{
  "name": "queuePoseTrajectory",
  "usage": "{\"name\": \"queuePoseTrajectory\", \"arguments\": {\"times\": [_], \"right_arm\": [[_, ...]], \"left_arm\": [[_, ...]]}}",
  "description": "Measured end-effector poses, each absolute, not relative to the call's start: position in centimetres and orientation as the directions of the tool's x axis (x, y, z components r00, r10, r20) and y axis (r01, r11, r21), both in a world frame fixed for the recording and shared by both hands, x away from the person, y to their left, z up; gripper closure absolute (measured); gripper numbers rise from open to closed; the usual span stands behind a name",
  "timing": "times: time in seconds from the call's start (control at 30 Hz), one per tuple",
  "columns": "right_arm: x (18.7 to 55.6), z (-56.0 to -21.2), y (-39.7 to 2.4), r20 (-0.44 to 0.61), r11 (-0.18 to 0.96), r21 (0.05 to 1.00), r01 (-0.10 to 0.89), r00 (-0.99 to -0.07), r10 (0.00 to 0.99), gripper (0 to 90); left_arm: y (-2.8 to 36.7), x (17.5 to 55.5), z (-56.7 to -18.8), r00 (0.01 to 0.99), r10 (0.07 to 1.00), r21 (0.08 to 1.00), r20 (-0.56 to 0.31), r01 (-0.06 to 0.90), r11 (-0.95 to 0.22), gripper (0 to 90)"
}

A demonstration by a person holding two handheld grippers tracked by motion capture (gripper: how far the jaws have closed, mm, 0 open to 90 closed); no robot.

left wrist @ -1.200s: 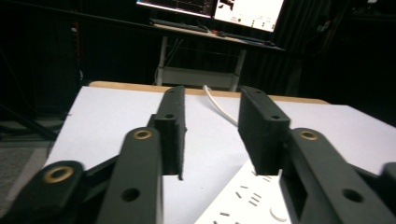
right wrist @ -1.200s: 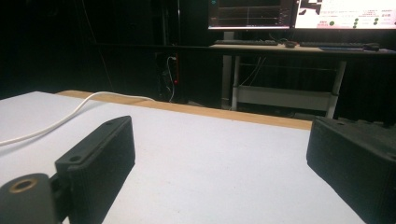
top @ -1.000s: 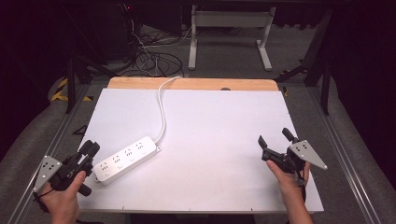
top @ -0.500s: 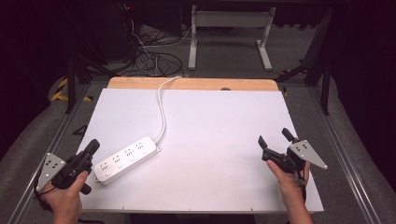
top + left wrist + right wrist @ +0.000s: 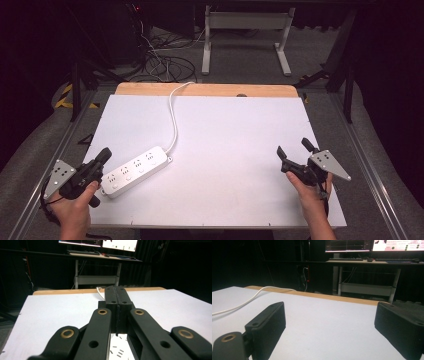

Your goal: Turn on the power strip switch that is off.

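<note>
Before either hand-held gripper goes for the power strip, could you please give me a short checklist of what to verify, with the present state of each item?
1. Left hand-held gripper open for a grasp: not ok, jaws pressed shut.
2. Right hand-held gripper open: ok, jaws wide apart.
3. Power strip free of both grippers: ok, it lies flat on the white table top, beside the left gripper.
4. White cord out of the approach path: ok, it runs off the far edge.
5. Cord plugged in: cannot tell.

Overhead view; two low jaw-level table (image 5: 240, 150) views
</note>
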State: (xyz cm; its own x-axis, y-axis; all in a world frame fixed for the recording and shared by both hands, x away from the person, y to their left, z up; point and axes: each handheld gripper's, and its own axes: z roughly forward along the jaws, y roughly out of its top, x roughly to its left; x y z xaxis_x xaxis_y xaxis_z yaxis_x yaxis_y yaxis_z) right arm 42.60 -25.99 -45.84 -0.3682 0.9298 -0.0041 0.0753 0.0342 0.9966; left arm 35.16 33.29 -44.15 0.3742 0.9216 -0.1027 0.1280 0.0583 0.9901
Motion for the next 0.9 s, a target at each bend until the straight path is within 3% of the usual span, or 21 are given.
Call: {"name": "queuePoseTrajectory", "arguments": {"times": [0.5,0.9], "right_arm": [[42.8,-46.1,-25.9,-0.003,0.042,0.994,0.097,-0.375,0.927,10.2],[42.9,-46.1,-25.9,-0.004,0.043,0.994,0.096,-0.382,0.924,4.6]], "left_arm": [[32.5,36.1,-43.7,0.409,0.911,0.978,-0.054,0.207,-0.035,90.0],[30.7,37.0,-43.1,0.445,0.895,0.963,-0.006,0.245,-0.115,90.0]]}}
